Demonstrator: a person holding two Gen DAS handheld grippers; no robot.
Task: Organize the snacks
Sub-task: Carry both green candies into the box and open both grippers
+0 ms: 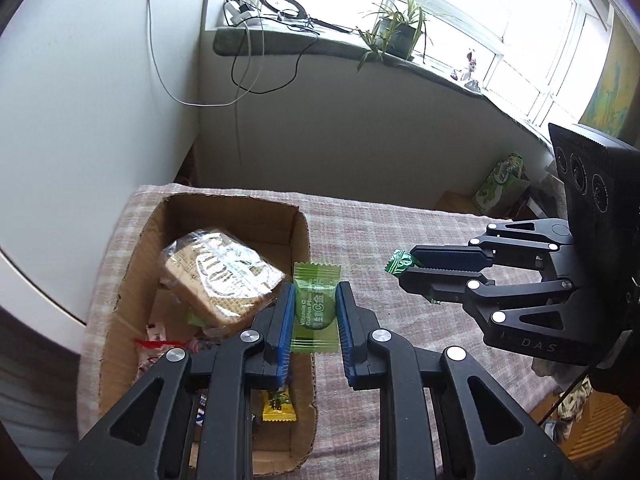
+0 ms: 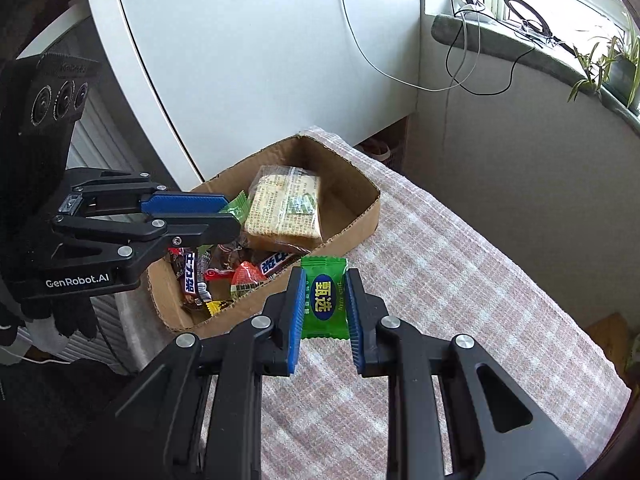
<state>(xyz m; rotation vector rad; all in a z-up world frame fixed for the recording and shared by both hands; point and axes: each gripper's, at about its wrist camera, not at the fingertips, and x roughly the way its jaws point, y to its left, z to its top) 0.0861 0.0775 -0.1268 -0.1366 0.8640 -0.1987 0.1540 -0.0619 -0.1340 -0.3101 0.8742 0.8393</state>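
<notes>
Plaid tablecloth [image 1: 420,248], one cardboard box [image 2: 360,220] on it. Left gripper [image 1: 316,308] clamps a pale green candy [image 1: 314,308] above the box's edge; right gripper [image 2: 324,300] clamps a bright green candy [image 2: 324,300] beside the box. Only right view shows two chocolate bars [image 2: 190,280] inside.

Home room, windowsill plant [image 1: 396,32], tablecloth [image 1: 400,240]

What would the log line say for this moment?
left hand-held gripper: shut on light green candy | right hand-held gripper: shut on dark green candy | cardboard box: holds snacks
</notes>
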